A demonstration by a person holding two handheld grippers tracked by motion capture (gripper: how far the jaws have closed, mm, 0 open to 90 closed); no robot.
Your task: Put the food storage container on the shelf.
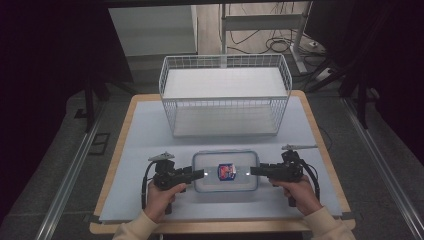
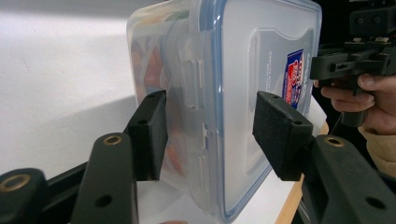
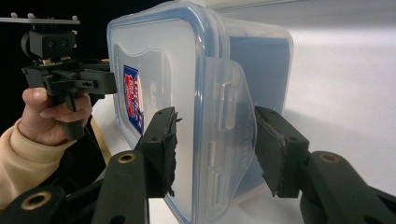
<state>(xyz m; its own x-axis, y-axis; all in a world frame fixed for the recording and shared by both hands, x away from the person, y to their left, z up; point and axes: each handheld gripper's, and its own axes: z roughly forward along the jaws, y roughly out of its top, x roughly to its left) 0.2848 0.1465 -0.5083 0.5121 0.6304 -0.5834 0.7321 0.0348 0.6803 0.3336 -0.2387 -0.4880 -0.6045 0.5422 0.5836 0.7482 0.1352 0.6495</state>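
In the high view a clear plastic container [image 1: 225, 171] with a blue-rimmed lid lies flat on the pale surface [image 1: 150, 130] in the lower middle of the frame, a red and blue label [image 1: 226, 171] at the centre of its lid. A white wire basket [image 1: 225, 95] stands above it in the frame, well apart.

The left tool [image 1: 199, 174] reaches the container's left end, and the right tool [image 1: 255, 171] reaches its right end.

In the left gripper view the left tool [image 2: 210, 135] has its jaws clamped on the container's end at the lid latch [image 2: 194, 91].

In the right gripper view the right tool [image 3: 217, 147] straddles the other latch [image 3: 229, 112]; its jaws stand partly apart, and whether the pads press the plastic I cannot tell.
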